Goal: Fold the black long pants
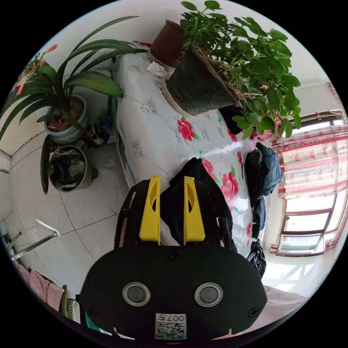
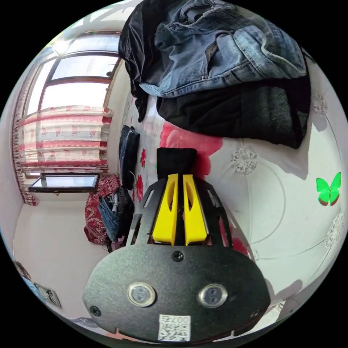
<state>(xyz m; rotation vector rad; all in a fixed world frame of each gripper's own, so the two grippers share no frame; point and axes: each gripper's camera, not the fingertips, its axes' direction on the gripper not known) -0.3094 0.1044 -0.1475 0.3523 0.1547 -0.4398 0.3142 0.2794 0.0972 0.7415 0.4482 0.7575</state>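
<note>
Black cloth of the long pants (image 1: 188, 203) sits between the yellow jaws of the left hand-held gripper (image 1: 172, 181), which are narrowed onto it, above the flowered surface (image 1: 156, 119) (potted plants (image 1: 232, 61) stand at its far end). To the right, the right hand-held gripper (image 2: 180, 177) has its jaws nearly together on another black fold of the pants (image 2: 175, 161), just beside a pile of jeans (image 2: 217, 47) and dark clothes.
</note>
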